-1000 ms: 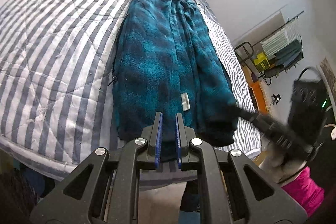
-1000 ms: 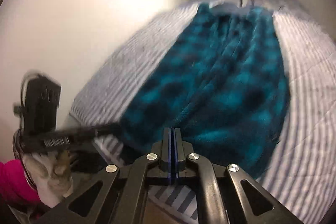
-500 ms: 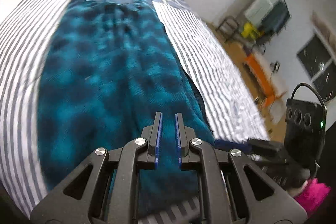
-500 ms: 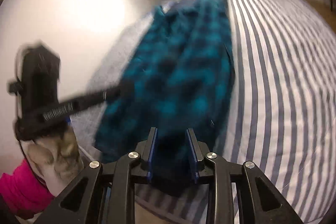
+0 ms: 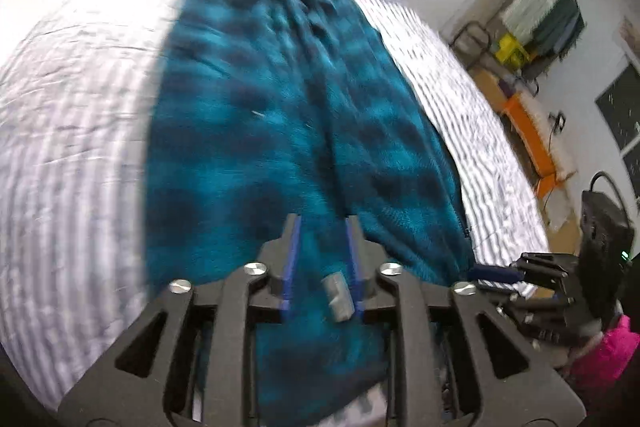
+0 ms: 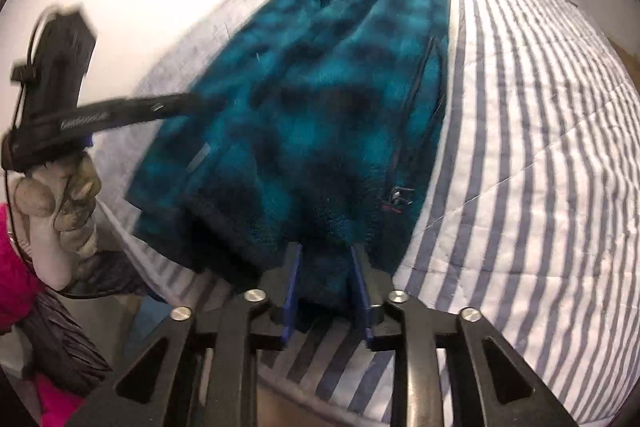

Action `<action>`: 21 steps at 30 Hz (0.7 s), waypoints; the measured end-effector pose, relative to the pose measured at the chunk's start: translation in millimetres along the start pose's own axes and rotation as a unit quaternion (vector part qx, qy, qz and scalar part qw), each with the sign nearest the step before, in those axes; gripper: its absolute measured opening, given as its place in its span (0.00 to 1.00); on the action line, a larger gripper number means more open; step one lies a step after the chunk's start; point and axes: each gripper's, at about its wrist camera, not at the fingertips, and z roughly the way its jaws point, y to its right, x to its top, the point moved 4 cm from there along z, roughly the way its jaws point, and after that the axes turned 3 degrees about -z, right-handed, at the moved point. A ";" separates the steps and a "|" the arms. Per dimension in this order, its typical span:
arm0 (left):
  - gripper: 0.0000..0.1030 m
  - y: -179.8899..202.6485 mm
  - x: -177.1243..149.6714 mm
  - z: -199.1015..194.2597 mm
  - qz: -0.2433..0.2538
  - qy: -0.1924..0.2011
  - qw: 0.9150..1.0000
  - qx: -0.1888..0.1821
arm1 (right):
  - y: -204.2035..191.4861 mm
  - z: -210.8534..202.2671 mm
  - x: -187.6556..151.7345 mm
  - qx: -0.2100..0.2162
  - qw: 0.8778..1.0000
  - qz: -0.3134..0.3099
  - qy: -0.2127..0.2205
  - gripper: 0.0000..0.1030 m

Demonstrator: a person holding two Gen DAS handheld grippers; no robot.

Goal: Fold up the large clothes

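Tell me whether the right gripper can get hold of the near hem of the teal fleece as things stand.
Probably yes. The right gripper has just been opening, and its jaws stand apart either side of the teal fleece hem at the bed edge. Nothing lies between, so closing should catch it.

Teal-and-dark plaid fleece jacket [image 5: 280,115], blue-and-white striped quilt [image 6: 540,131], blue-padded black fingers [image 5: 290,259], pink sleeve [image 5: 600,351]
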 end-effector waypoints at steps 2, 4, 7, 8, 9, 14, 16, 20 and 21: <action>0.60 -22.9 -5.0 -24.3 -0.036 0.019 0.999 0.004 | 9.3 -13.9 -2.2 0.001 0.999 0.025 0.033 0.59; 0.62 -46.6 -13.8 -33.6 -0.075 0.017 0.997 0.003 | 25.7 -13.2 -3.4 0.013 0.997 0.060 0.040 0.66; 0.62 -77.0 -30.0 -28.3 -0.135 -0.008 0.991 -0.010 | 42.1 0.4 0.1 0.049 0.991 0.122 0.026 0.66; 0.62 -84.1 -34.9 -24.3 -0.153 -0.015 0.988 -0.018 | 45.1 6.5 -0.6 0.067 0.988 0.139 0.021 0.66; 0.62 -86.7 -38.3 -20.8 -0.164 -0.020 0.986 -0.026 | 46.7 11.4 -1.8 0.086 0.984 0.153 0.017 0.66; 0.59 -91.8 -57.8 2.9 -0.212 -0.060 0.970 -0.098 | 42.3 36.0 -15.8 0.135 0.976 0.171 -0.010 0.65; 0.46 -88.1 -62.1 9.2 -0.210 -0.071 0.969 -0.110 | 39.4 41.7 -16.5 0.140 0.975 0.171 0.001 0.66; 0.39 -72.6 -66.7 16.0 -0.191 -0.075 0.971 -0.119 | 32.4 54.3 -10.4 0.196 0.961 0.196 0.000 0.59; 0.33 -69.2 -66.4 17.1 -0.189 -0.075 0.972 -0.116 | 26.9 58.8 -10.5 0.193 0.963 0.188 -0.006 0.56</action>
